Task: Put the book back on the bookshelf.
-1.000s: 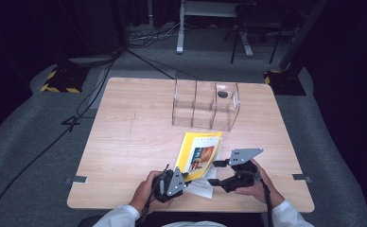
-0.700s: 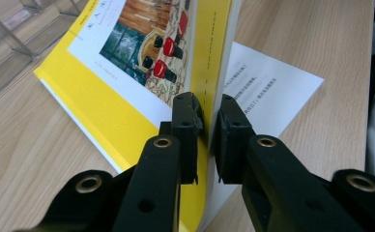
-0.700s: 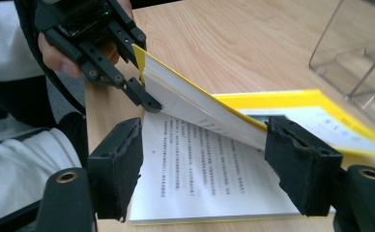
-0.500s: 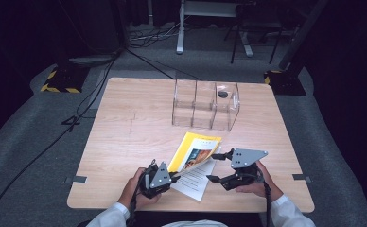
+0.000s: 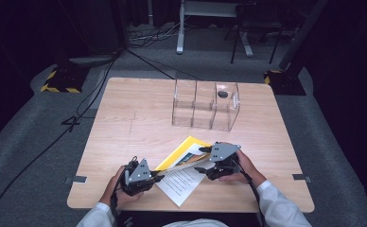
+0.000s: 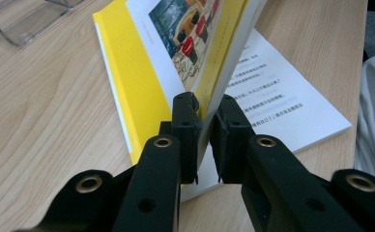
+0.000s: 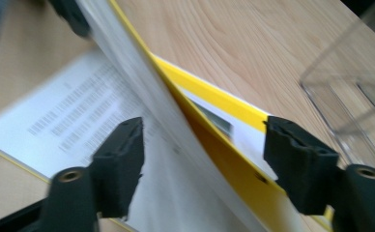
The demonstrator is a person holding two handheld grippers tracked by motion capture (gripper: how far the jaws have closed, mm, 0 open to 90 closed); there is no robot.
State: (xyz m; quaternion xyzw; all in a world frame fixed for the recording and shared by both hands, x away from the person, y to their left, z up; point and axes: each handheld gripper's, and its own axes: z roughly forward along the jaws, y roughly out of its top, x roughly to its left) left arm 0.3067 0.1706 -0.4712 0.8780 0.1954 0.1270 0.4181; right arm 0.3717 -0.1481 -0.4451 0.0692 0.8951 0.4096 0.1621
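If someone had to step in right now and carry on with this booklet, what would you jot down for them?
Left gripper: shut on the raised pages of the yellow booklet, near the spine.
Right gripper: jaws wide open, one either side of the raised pages, gripping nothing.
The booklet lies open on the table, a white text page flat toward the person. The clear divided box stands behind, untouched.
Left to do: probably finish turning or closing the pages.

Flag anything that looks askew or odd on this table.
The yellow booklet lies open and skewed on the table, its pages lifted edge-up, pinched by the left tongs. The right tongs straddle the raised pages, open.
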